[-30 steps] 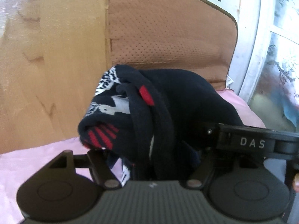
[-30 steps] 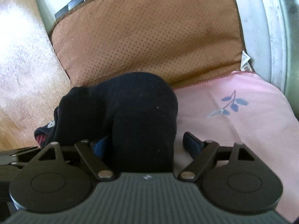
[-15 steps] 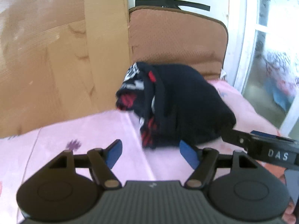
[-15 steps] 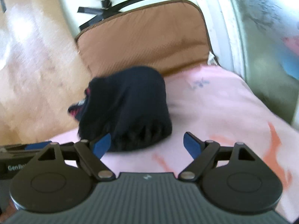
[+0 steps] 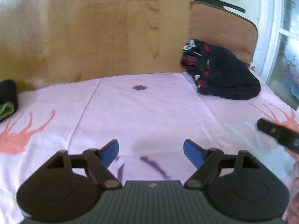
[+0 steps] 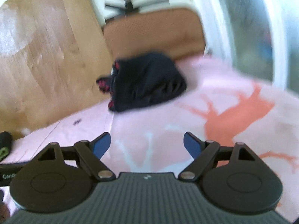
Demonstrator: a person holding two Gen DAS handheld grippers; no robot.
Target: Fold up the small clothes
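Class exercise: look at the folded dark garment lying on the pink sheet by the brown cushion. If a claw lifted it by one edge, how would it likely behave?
The folded dark garment looks soft and slumped, so it would probably droop. Its layers lie loose at the near edge, so the fold would likely fall open. It seems light and unlikely to roll on the pink sheet.

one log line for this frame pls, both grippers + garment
left gripper: jaws opening, empty | right gripper: open, empty | dark folded garment: on pink sheet by brown cushion
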